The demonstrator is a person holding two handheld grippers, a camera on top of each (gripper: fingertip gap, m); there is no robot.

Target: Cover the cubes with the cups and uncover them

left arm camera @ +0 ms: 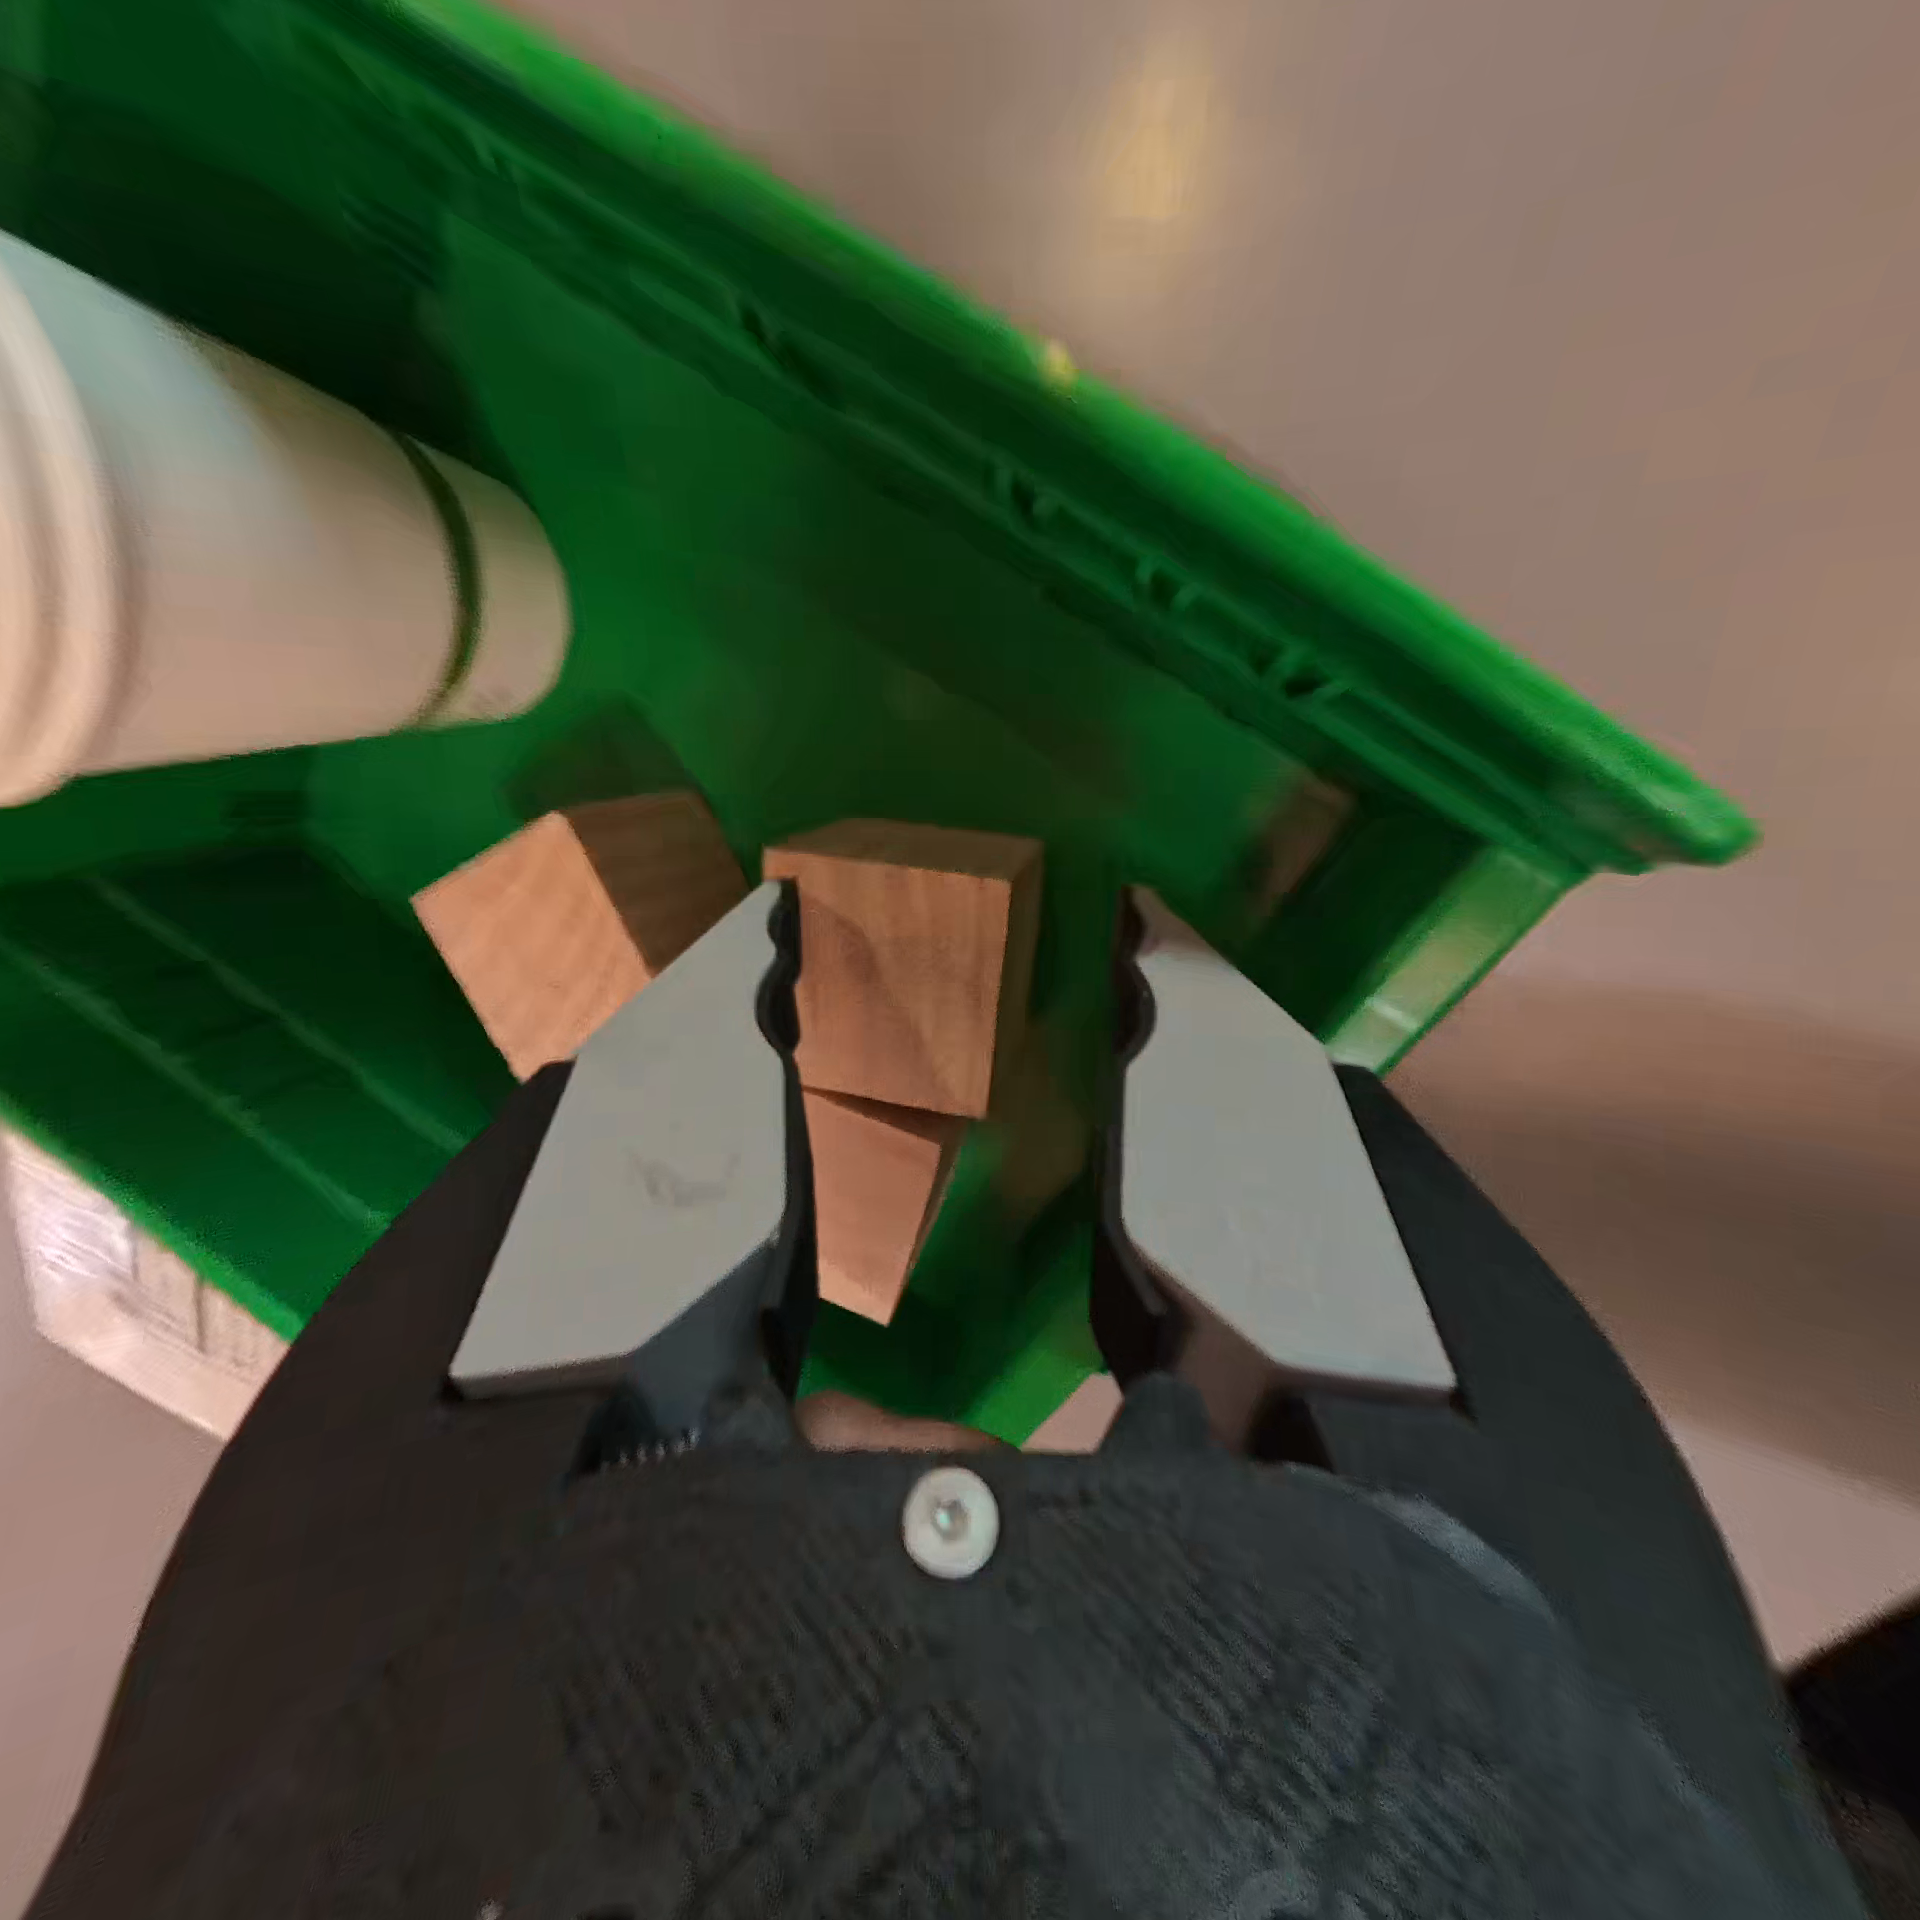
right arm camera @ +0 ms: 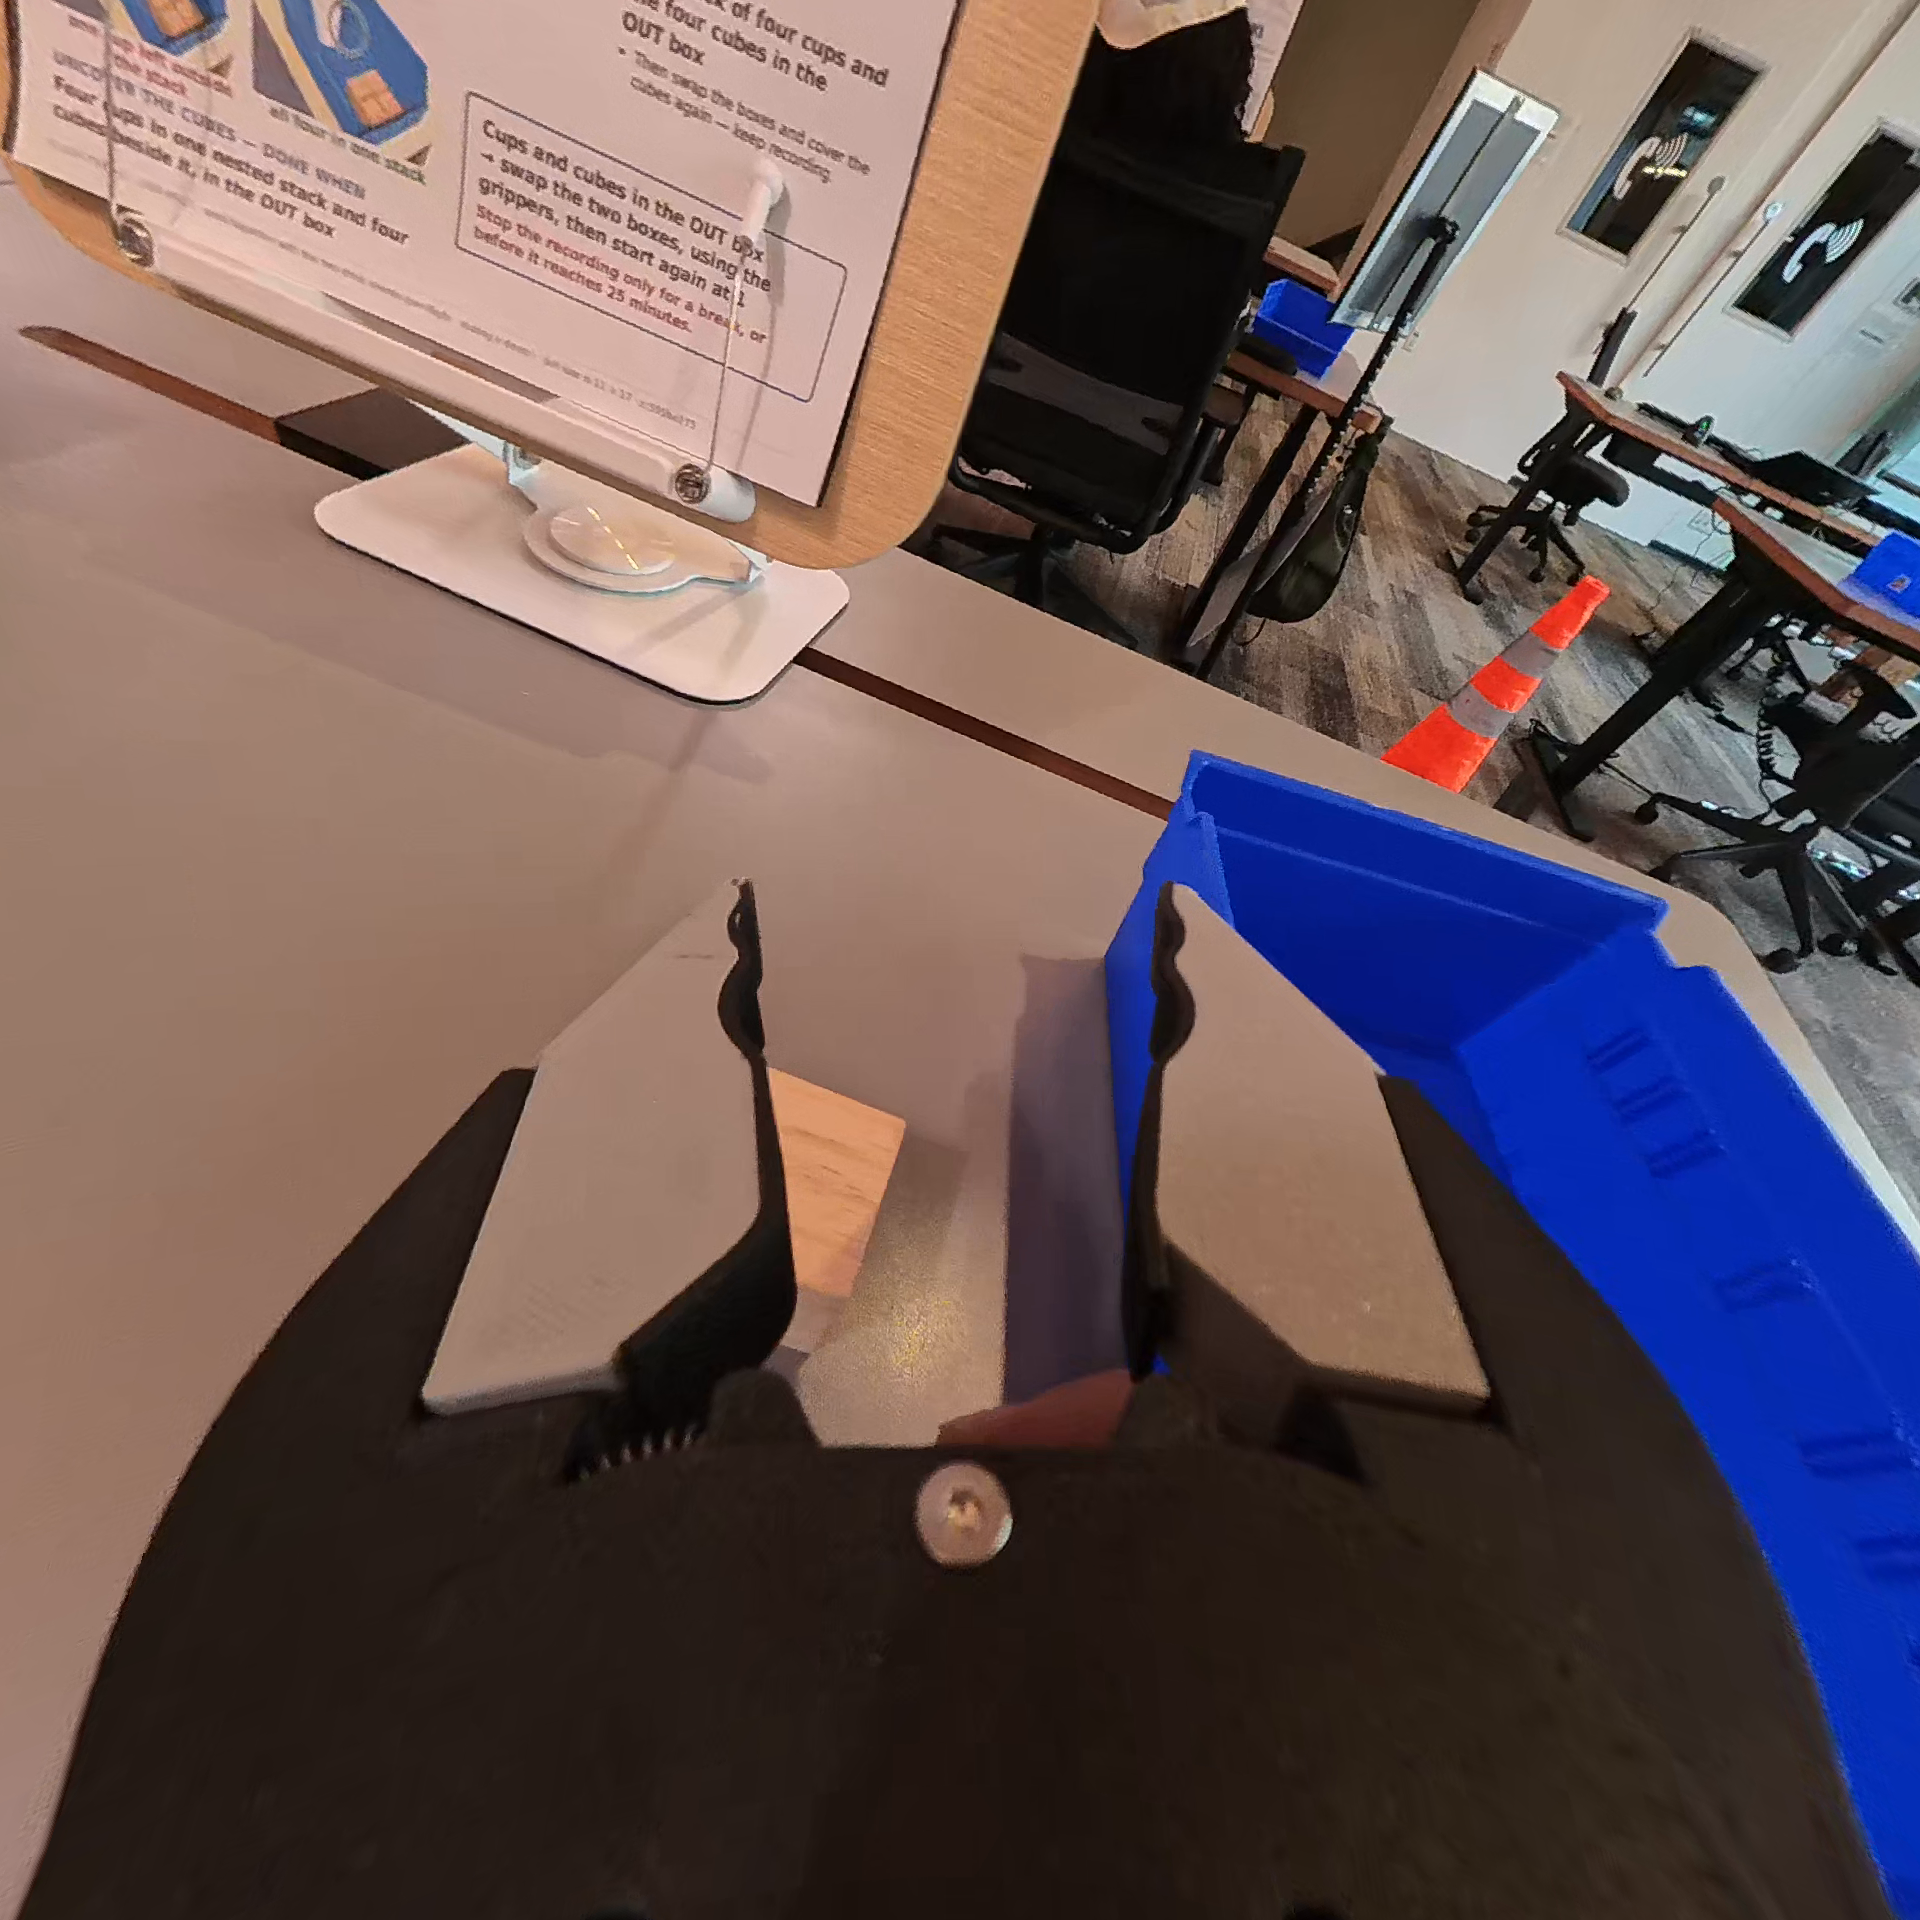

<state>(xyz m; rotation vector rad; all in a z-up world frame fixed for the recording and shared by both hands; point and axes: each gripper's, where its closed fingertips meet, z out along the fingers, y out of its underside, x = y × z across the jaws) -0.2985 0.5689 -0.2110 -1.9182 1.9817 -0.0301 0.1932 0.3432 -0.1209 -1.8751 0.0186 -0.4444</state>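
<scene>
1. Three wooden cubes lie inside the green bin (left arm camera: 790, 540), which serves as the landmark in the left wrist view: one cube (left arm camera: 904, 987) in the middle of the bin floor, a second cube (left arm camera: 566, 935) just to its left, and a third cube (left arm camera: 878, 1205) touching the first on its near side.
2. A stack of white cups (left arm camera: 239, 551) lies on its side in the green bin, up and to the left of the cubes; it is blurred.
3. The left gripper (left arm camera: 951, 914) hangs over the green bin with its jaws wide apart. The middle cube stands between the fingers, close against the left one, while green floor shows between the cube and the right one, so nothing is clamped.
4. In the right wrist view the blue bin (right arm camera: 1538, 1039) stands on the grey table (right arm camera: 312, 883).
5. The right gripper (right arm camera: 956, 904) is just left of the blue bin, its jaws wide apart and bare.
6. A light wooden cube (right arm camera: 836, 1174) rests on the table left of the blue bin, below the gripper and partly hidden by its left finger.
7. An instruction board on a white stand (right arm camera: 582, 582) sits farther back, left of the blue bin.
</scene>
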